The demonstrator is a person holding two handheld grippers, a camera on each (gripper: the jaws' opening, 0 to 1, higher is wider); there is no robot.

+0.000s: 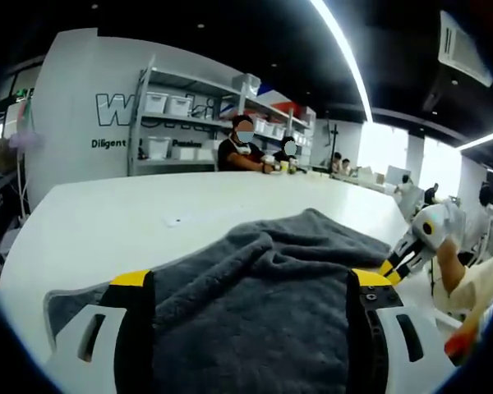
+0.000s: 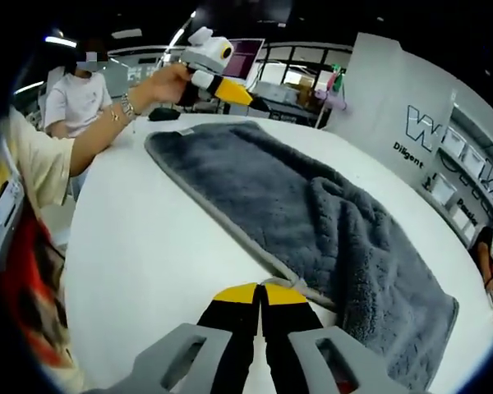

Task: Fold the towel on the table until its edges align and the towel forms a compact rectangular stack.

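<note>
- On the white table (image 2: 140, 271) lies the grey towel (image 2: 312, 213), spread lengthwise and bunched into soft folds along one side.
- Left gripper (image 1: 251, 283): in the left gripper view its jaws stand wide apart, with the towel's near part lying between the two yellow-tipped fingers (image 1: 131, 279). Whether the fingers touch the cloth cannot be told; nothing is clamped.
- Right gripper (image 2: 260, 294): in the right gripper view its jaws are pressed together, yellow tips meeting at the towel's pale hem (image 2: 230, 234). A thin strip of hem appears pinched between them.
- In the right gripper view, the left gripper (image 2: 218, 78) is held by a hand (image 2: 160, 86) above the towel's far end, clear of the table.
- Behind the table stand shelves (image 1: 181, 123) with white bins; seated people are at the far edge.
</note>
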